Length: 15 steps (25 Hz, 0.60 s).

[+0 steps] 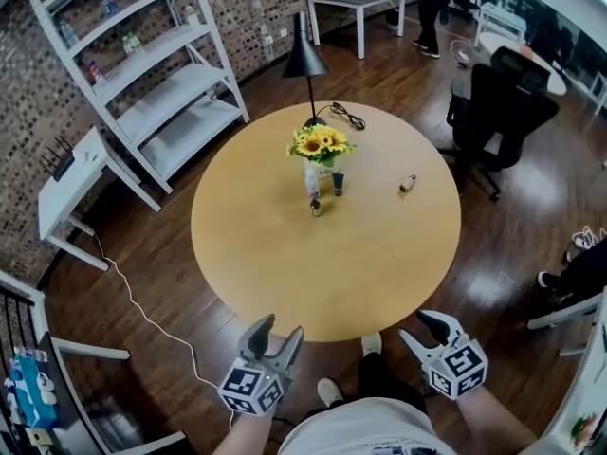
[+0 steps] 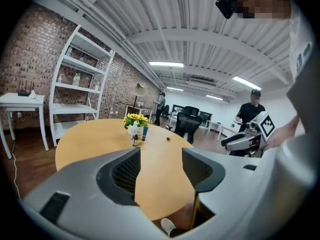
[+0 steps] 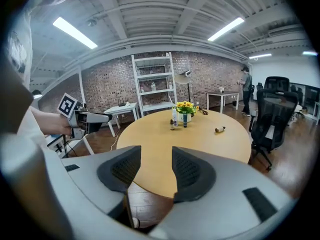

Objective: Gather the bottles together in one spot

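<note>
left gripper (image 1: 280,328) and right gripper (image 1: 419,332) hung off the table's (image 1: 256,273) near rim at 6 o'clock. each had its jaws apart at a middling width with nothing between them, so neither held a bottle. it read as a ready stance, well short of every bottle, with a long reach over bare wood ahead.

just past the table's middle, toward 12 o'clock, stood a vase of sunflowers (image 1: 321,159). a small dark bottle (image 1: 316,205) stood upright at the vase's 6 o'clock and a teal bottle (image 1: 338,183) just beside it at 4 o'clock. a pale bottle seemed to stand against the vase's front, hard to part from it. this cluster looked like the gathering spot.

one lying bottle (image 1: 408,185) rested on its side at about 2 o'clock from the middle, well apart from the rest. it was likely the one left to fetch, on the right gripper's side, and it could roll under a careless touch.

a black lamp (image 1: 305,60) stood at the 12 o'clock rim with its cord (image 1: 347,117) beside it, behind the vase and out of the path. the flowers overhung the standing bottles, something to mind when setting one down. off the table, an office chair (image 1: 503,102) stood at 2 o'clock and a white shelf (image 1: 156,93) at 10 o'clock.
</note>
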Motion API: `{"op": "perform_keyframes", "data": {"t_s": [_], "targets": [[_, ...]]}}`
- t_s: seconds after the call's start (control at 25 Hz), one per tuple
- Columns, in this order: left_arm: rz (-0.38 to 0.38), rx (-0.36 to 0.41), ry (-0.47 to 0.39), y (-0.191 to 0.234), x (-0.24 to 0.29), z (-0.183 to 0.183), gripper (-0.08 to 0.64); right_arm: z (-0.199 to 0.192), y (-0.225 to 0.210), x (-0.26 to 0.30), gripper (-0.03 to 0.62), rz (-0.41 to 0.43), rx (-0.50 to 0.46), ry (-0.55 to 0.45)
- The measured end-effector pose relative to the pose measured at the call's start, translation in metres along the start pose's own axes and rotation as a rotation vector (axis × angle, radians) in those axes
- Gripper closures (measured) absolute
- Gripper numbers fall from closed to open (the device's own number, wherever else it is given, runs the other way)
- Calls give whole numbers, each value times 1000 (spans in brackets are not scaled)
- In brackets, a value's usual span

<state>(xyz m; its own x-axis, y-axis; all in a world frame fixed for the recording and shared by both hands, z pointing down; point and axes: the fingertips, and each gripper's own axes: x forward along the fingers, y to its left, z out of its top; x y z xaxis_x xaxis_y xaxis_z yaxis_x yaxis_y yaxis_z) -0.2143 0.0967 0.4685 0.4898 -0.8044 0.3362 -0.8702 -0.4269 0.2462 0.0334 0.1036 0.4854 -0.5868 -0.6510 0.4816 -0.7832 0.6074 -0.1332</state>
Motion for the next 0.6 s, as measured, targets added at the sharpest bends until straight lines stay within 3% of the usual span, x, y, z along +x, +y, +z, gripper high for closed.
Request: {"op": "perform_keyframes", "data": {"t_s": [0.28,0.6], "targets": [[-53,-14,41,-34,-67,-30,324,-17,64,-27,370,1,18,2],[-57,-25,57,-35,-87,-38,324,-23,81,-38,370,-19,-2,4]]}}
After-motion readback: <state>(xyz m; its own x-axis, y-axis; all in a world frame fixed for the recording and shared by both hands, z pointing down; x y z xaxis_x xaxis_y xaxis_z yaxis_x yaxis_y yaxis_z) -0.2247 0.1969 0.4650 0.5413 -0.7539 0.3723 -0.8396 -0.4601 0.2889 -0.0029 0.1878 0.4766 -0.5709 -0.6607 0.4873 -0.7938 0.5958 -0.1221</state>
